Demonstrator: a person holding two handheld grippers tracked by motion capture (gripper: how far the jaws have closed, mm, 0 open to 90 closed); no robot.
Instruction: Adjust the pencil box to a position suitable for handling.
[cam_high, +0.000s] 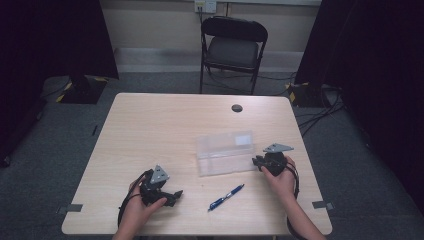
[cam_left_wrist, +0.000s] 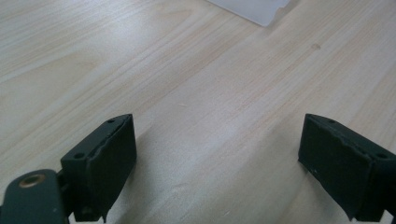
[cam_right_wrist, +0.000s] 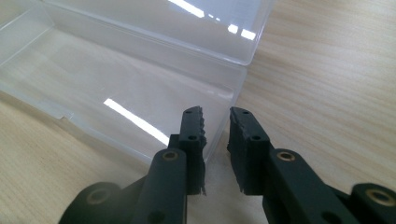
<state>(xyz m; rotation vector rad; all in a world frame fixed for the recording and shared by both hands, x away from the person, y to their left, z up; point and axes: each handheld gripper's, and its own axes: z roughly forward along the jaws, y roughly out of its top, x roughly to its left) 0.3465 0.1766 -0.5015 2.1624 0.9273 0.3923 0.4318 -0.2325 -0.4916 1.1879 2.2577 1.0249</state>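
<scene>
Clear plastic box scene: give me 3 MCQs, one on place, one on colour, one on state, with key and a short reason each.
1. Where does the pen lie relative to the clear plastic box?
A. Inside the box
B. On the table, on the person's side of the box
C. On the chair

2. What colour is the pen's barrel?
A. Blue
B. Red
C. Yellow

3. How does the box's lid stand?
A. Shut and latched
B. Taken off and lying apart
C. Open, folded back on its hinge

Key:
1. B, the high view shows the pen on the bare table, between the box and the near edge.
2. A, the barrel is blue with a pale tip.
3. C, the right gripper view shows the tray and the lid lying side by side, joined along one edge, with the right gripper jaws astride the tray's end wall.
</scene>
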